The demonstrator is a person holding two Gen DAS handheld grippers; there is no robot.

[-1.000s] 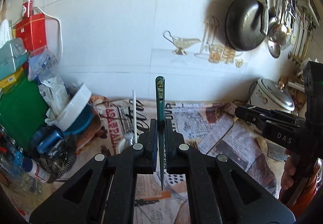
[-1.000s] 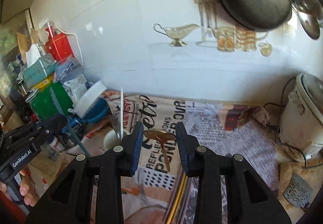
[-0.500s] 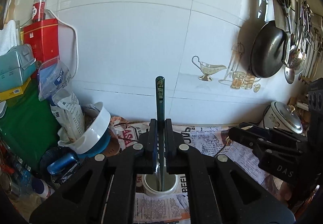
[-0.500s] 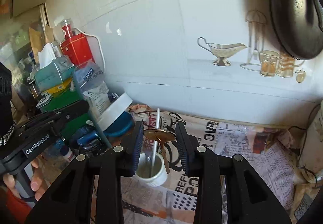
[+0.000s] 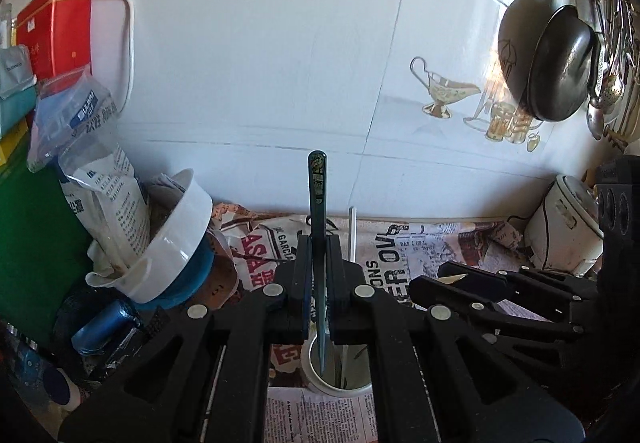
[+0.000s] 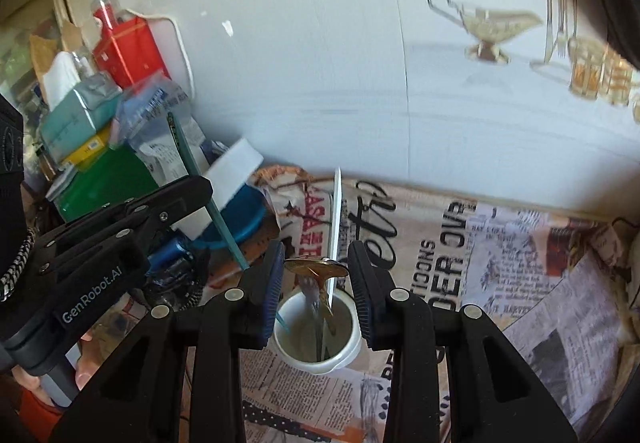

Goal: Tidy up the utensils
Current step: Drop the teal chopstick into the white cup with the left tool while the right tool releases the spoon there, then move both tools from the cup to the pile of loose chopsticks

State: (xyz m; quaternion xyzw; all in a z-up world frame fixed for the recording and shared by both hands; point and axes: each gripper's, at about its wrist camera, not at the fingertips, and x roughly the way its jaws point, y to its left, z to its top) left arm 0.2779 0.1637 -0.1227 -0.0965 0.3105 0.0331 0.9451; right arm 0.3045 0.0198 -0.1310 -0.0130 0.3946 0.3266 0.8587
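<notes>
White tiled kitchen wall, newspaper-covered counter (image 6: 520, 251), clutter stacked at the left, and a white cup (image 6: 316, 331) sitting on the paper. The left gripper (image 5: 319, 275) is clenched tight on a teal-handled knife (image 5: 318, 203), blade pointing down into the cup's mouth. The right gripper (image 6: 316, 283) is right over the same cup, its blue pads (image 6: 272, 283) grasping a brass-coloured spoon (image 6: 316, 268) by the bowl, handle hanging down inside the rim. A white stick-like utensil (image 6: 335, 219) already stands in the cup, leaning toward the wall.
</notes>
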